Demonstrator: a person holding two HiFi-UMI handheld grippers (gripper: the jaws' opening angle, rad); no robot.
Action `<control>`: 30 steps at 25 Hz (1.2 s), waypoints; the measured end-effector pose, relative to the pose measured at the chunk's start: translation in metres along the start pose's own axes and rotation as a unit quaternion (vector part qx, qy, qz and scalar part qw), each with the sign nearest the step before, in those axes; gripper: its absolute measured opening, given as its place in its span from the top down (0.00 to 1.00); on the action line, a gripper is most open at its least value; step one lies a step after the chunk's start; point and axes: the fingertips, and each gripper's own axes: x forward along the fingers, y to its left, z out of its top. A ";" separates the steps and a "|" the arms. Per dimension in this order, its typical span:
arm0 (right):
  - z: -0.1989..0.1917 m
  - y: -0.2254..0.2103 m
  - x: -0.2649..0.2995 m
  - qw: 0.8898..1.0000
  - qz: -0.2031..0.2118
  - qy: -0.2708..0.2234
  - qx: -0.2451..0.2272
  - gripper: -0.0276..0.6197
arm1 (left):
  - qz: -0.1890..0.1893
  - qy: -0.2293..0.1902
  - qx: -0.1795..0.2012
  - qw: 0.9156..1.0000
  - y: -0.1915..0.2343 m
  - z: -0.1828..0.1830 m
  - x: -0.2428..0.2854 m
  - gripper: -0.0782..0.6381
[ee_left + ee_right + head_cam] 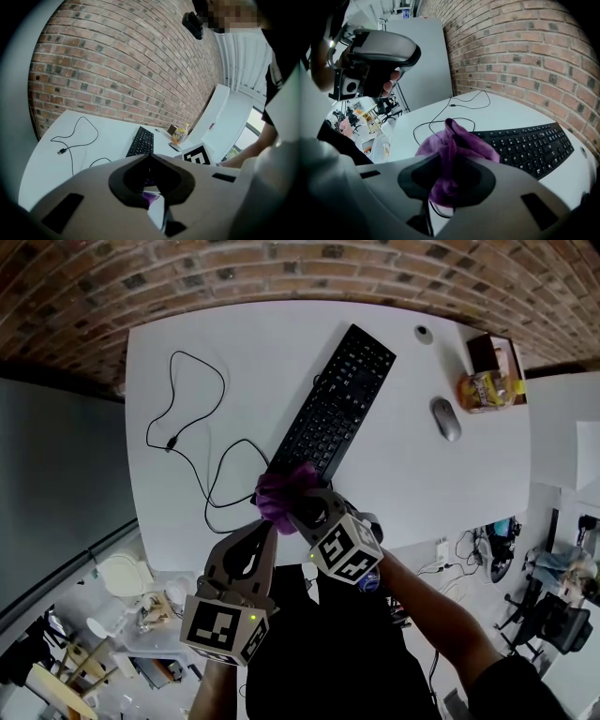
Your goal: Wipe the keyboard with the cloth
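Head view: my right gripper (298, 507) is clamped on the cloth (286, 491) at the keyboard's (336, 404) near end, by the desk's (187, 334) near edge. The left gripper (267, 532) hangs just off that edge.

Left gripper view: jaws together, nothing held.

Right gripper view: the cloth sits bunched between the jaws. It looks soft, light and floppy, so I'd grip it mid-bunch.
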 end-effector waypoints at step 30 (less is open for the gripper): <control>0.008 -0.177 -0.034 0.996 -0.076 -0.022 0.030 0.81 | 0.011 0.021 0.002 1.000 -0.004 0.042 0.066 0.87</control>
